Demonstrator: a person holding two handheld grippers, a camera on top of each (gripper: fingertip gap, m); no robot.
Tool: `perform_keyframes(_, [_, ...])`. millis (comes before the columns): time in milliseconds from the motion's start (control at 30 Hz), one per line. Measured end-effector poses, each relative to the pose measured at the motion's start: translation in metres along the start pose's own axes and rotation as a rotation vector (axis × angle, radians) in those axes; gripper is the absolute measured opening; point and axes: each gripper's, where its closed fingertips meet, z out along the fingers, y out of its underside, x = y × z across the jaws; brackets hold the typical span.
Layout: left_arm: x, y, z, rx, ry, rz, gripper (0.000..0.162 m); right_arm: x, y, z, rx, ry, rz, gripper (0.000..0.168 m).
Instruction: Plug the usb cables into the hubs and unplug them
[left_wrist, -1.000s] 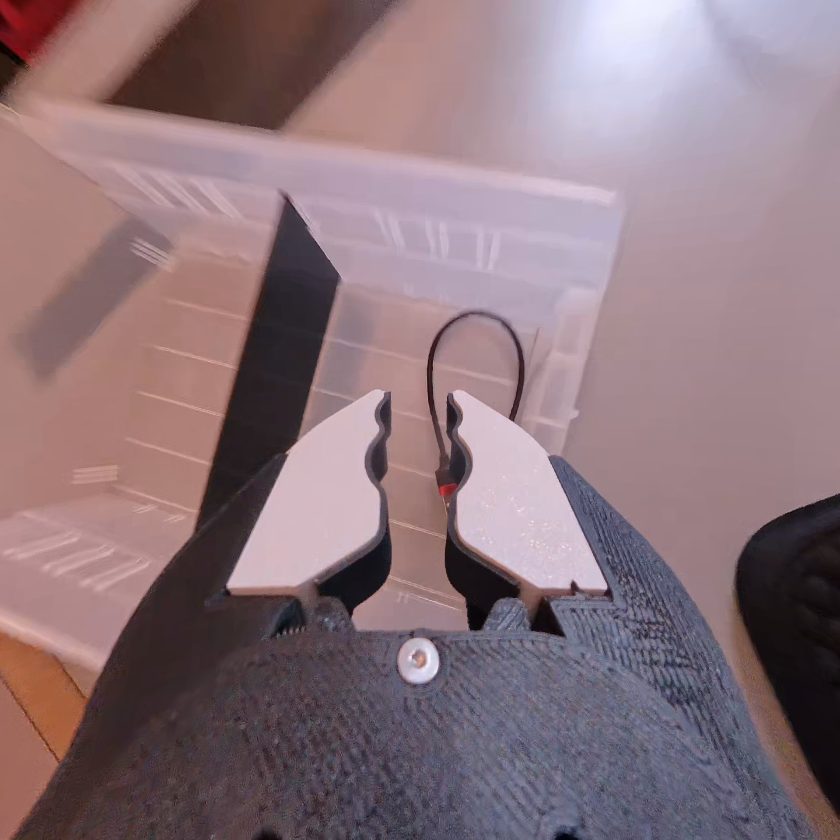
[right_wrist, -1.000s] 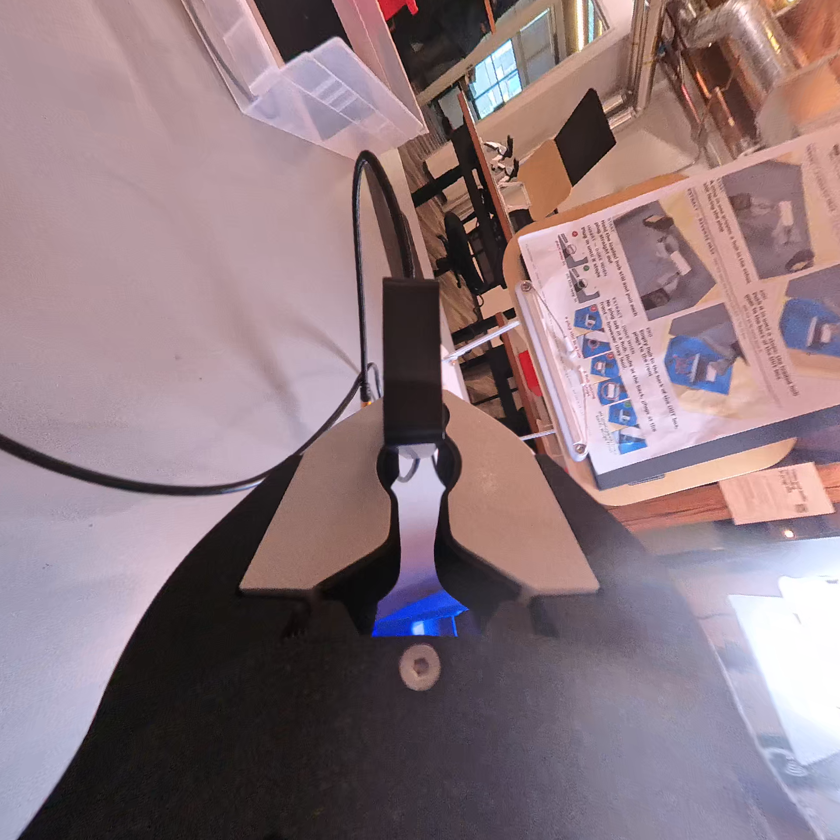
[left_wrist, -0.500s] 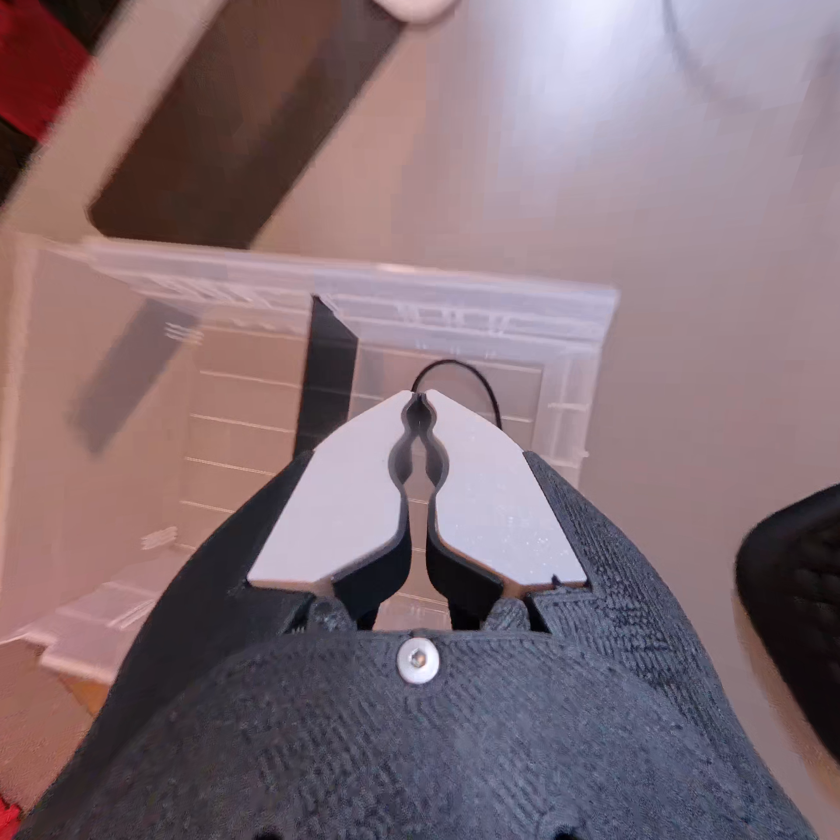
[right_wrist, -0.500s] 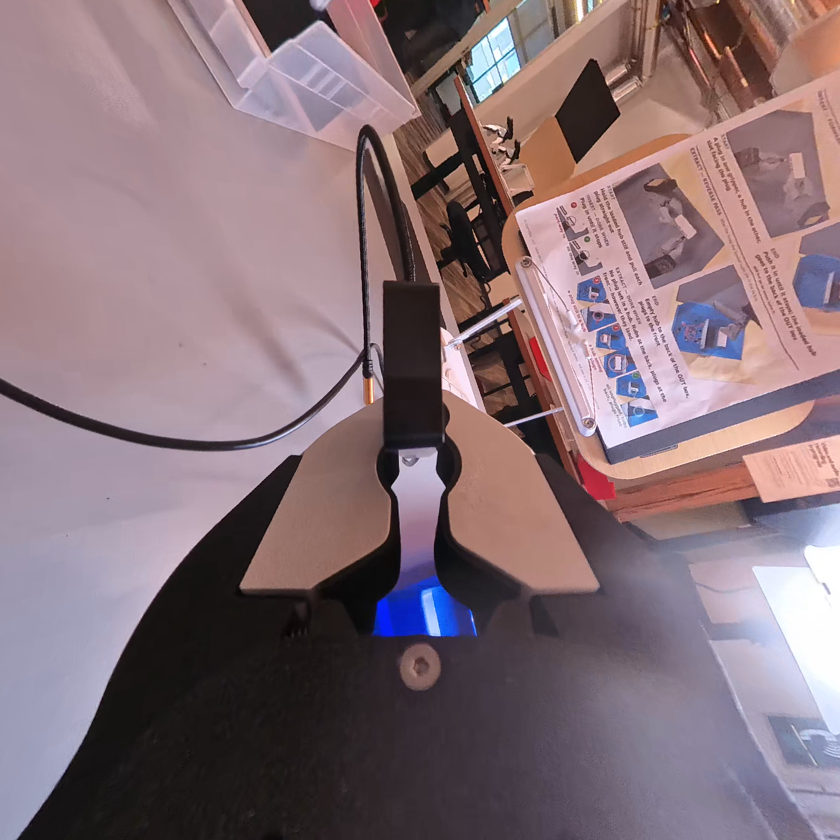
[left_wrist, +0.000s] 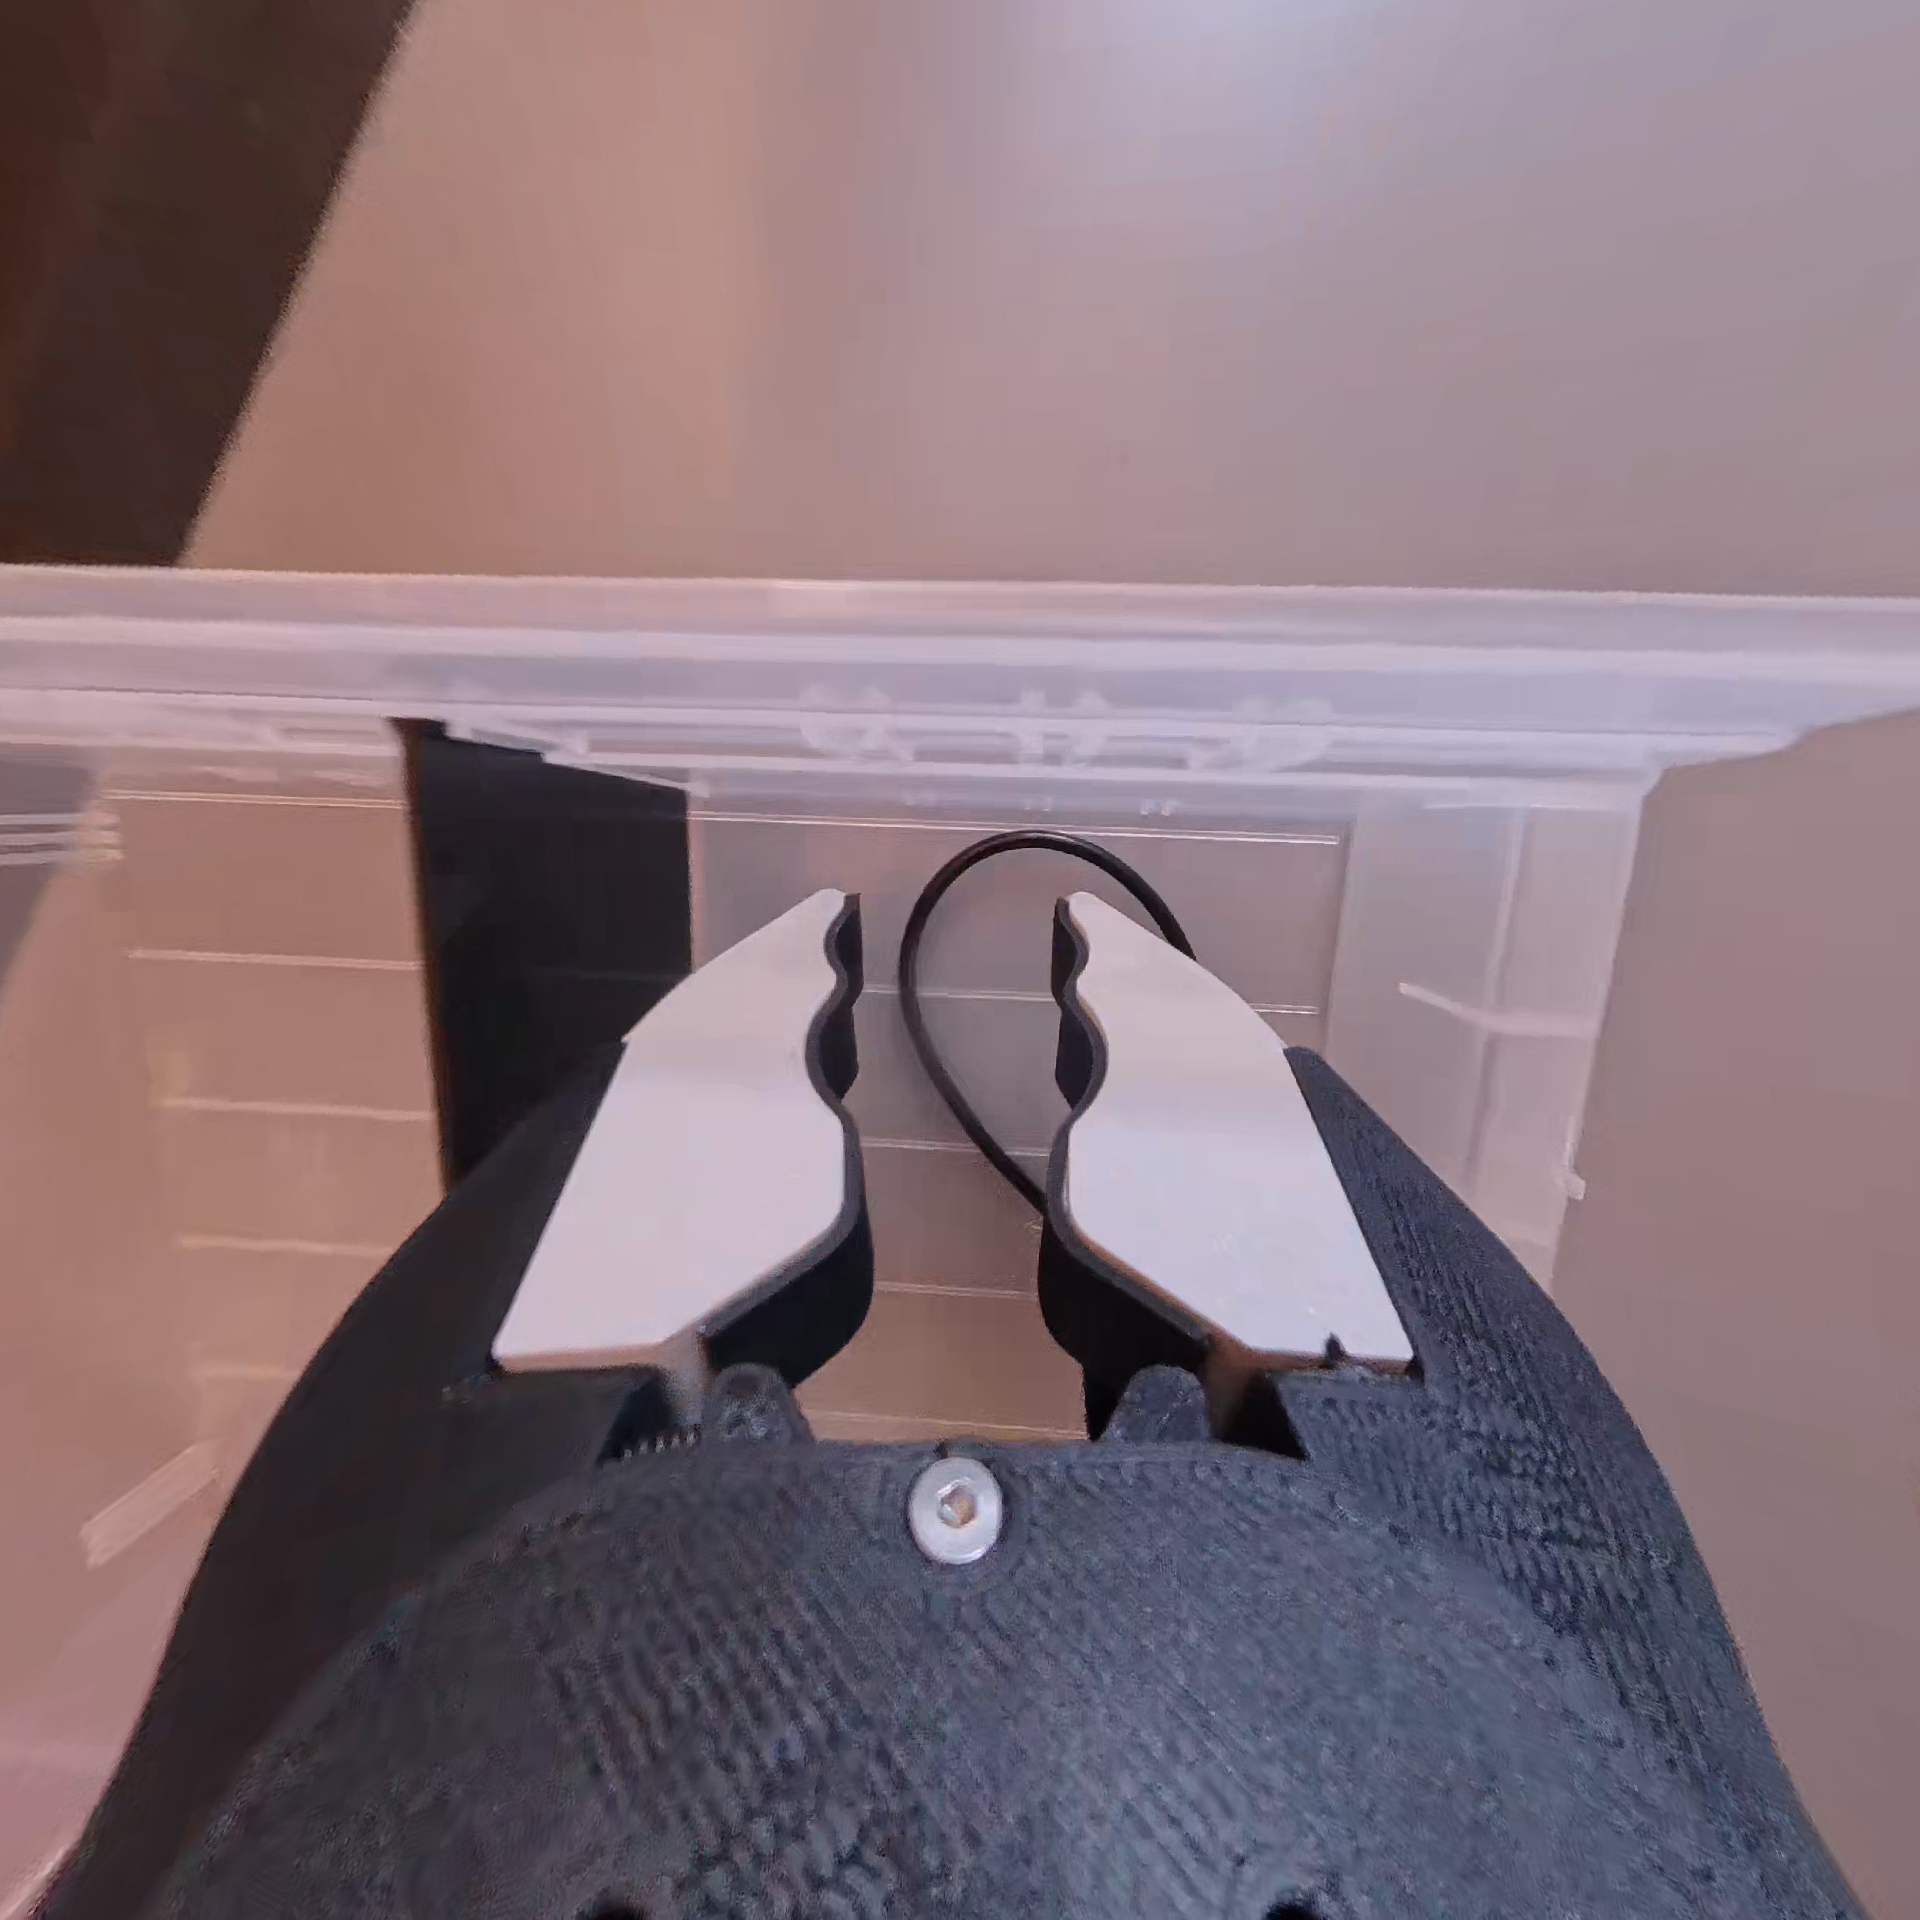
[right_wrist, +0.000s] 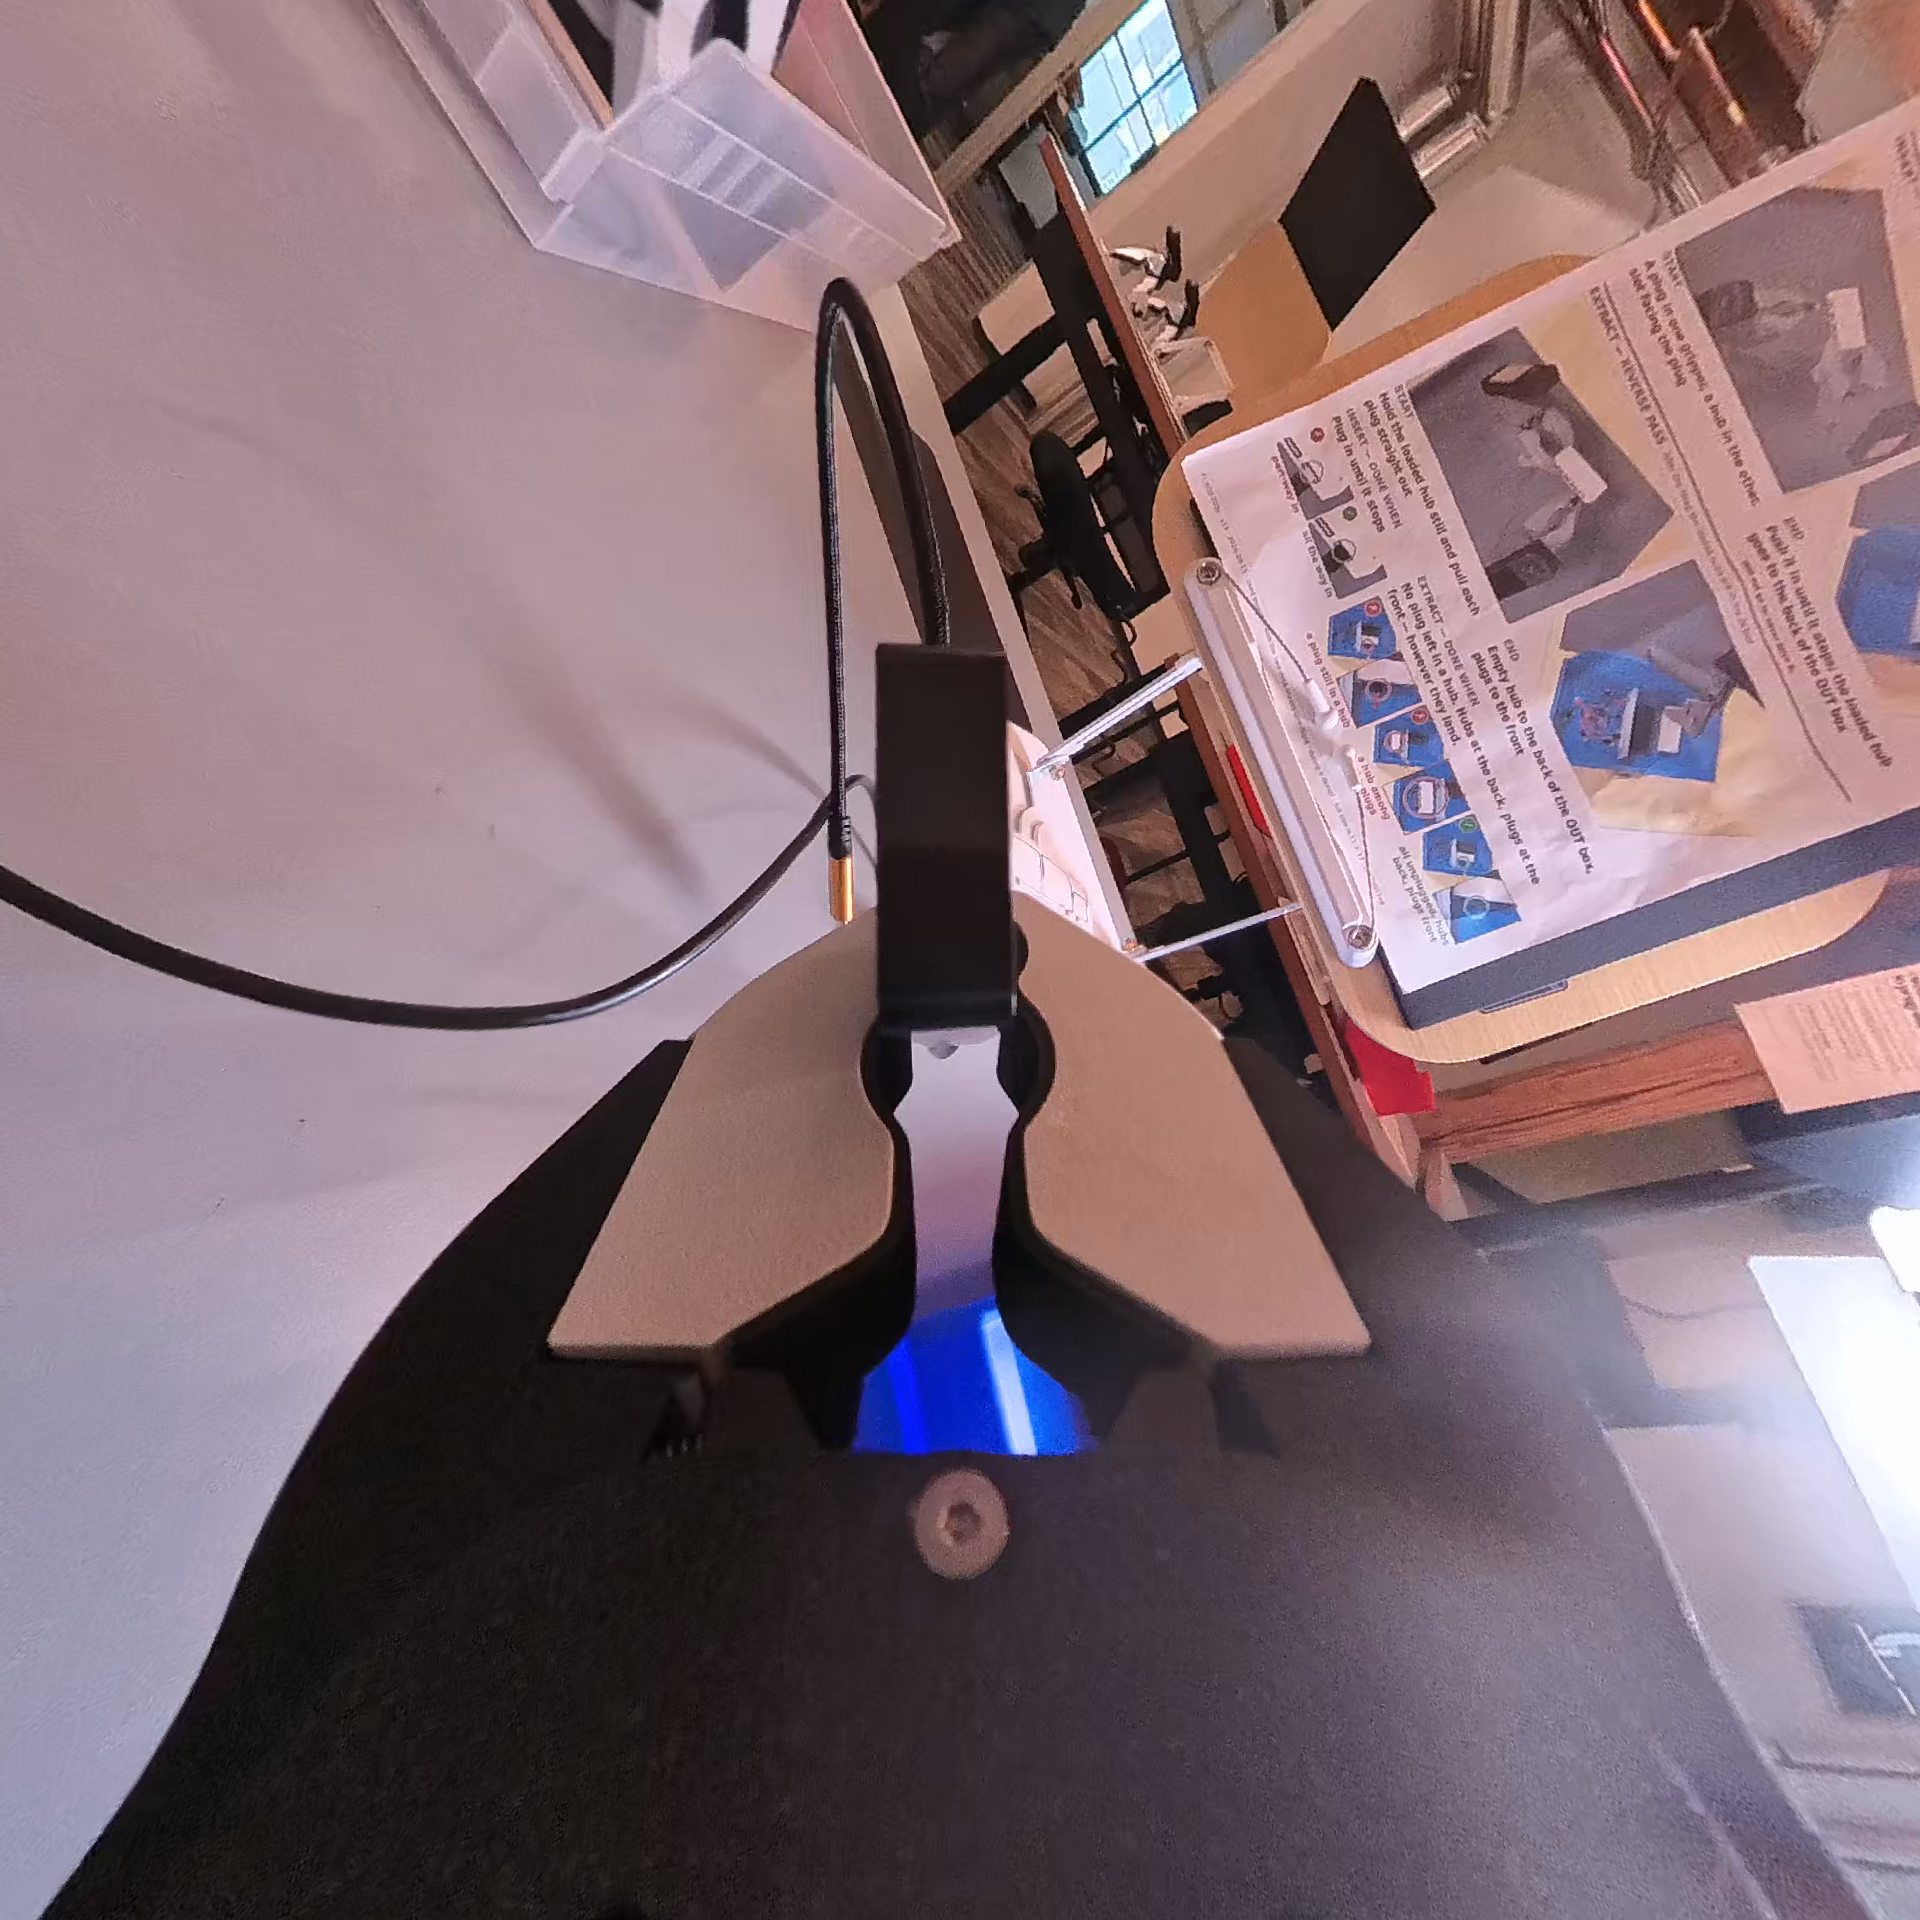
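White tabletop (right_wrist: 312, 540) fills most of both views, with an office of desks and chairs past its edge on the right wrist cam. Left gripper (left_wrist: 956, 914) hangs over a clear bin (left_wrist: 1455, 665), jaws spread apart and gripping nothing; a thin black cable (left_wrist: 935, 1039) loops in the bin right between the fingers, its end hidden behind the right finger. A black slab (left_wrist: 551, 935) stands in the bin just left of the fingers. Right gripper (right_wrist: 951, 1029) is clamped on a black hub (right_wrist: 940, 831) that sticks straight out from the fingertips. A braided cord (right_wrist: 831, 499) arches up behind the hub, and another cable (right_wrist: 416, 1003) trails across the table to its left. Off to the right there's an instruction sheet (right_wrist: 1621, 582) on a board, and another clear bin (right_wrist: 727, 187) at the top of that view.
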Motion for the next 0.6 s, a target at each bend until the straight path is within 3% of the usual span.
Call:
perform_keyframes(33, [0.001,0.005,0.006,-0.037,0.023,-0.002,0.034,0.000,0.001,0.000,0.000,-0.001,0.007,0.013])
perform_keyframes(67, [0.000,0.009,0.012,-0.072,0.023,0.008,0.033,0.000,0.002,-0.001,-0.001,-0.003,0.013,0.013])
perform_keyframes(133, [0.002,0.005,0.017,-0.041,0.056,-0.025,0.015,0.000,0.002,-0.001,-0.001,-0.004,0.020,0.013])
perform_keyframes(200, [0.006,0.004,0.017,-0.047,0.072,-0.034,0.009,0.000,0.002,-0.001,0.000,-0.006,0.020,0.013])
perform_keyframes(267, [0.000,0.012,0.008,-0.129,-0.022,0.027,0.004,0.000,0.002,-0.002,-0.001,-0.004,0.014,0.013])
perform_keyframes(300, [0.003,0.004,-0.002,-0.077,-0.012,-0.002,0.004,0.001,0.002,-0.002,0.000,-0.001,0.012,0.013])
perform_keyframes(467, [0.011,-0.045,-0.109,0.259,-0.058,-0.050,0.003,0.006,0.002,-0.005,0.015,0.006,0.037,0.013])
perform_keyframes(600, [0.043,-0.087,-0.177,0.469,-0.057,-0.006,0.003,0.009,0.002,-0.005,0.016,0.014,0.047,0.013])
